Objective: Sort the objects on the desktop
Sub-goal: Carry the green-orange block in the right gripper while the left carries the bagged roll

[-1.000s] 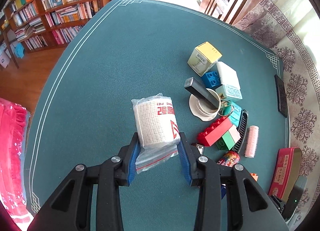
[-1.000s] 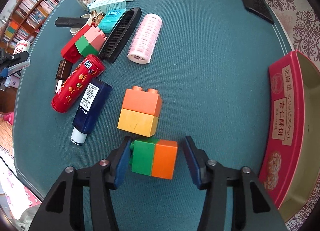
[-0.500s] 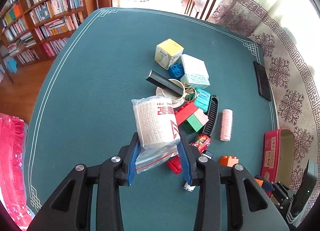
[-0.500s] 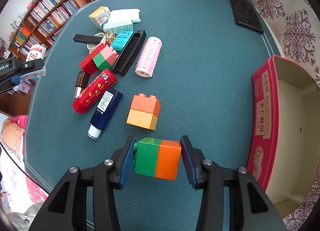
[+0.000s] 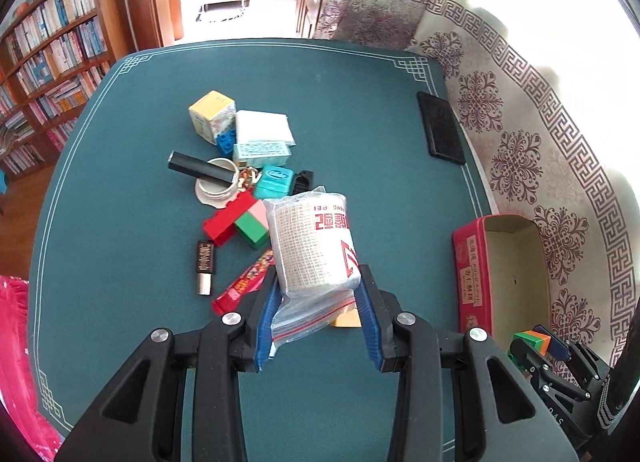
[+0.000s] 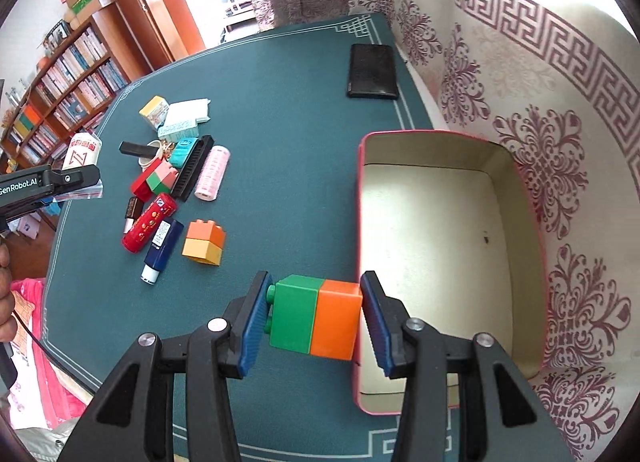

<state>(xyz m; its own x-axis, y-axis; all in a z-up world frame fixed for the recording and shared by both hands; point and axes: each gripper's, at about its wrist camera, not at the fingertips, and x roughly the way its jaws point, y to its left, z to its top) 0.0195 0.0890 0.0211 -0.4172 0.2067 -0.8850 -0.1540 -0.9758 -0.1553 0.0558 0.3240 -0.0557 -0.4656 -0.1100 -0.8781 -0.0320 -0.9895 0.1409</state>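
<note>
Above the green worktop (image 6: 280, 110), the right claw (image 6: 314, 320) pinches a green-and-orange brick pair (image 6: 316, 316) end to end, its long axis running crosswise between the blue pads, green studs pointing left, just beside the open red tin (image 6: 436, 198). The left claw (image 5: 316, 322) pinches a bagged bandage roll (image 5: 312, 242) (label upside down), its long axis pointing away over the clutter.
</note>
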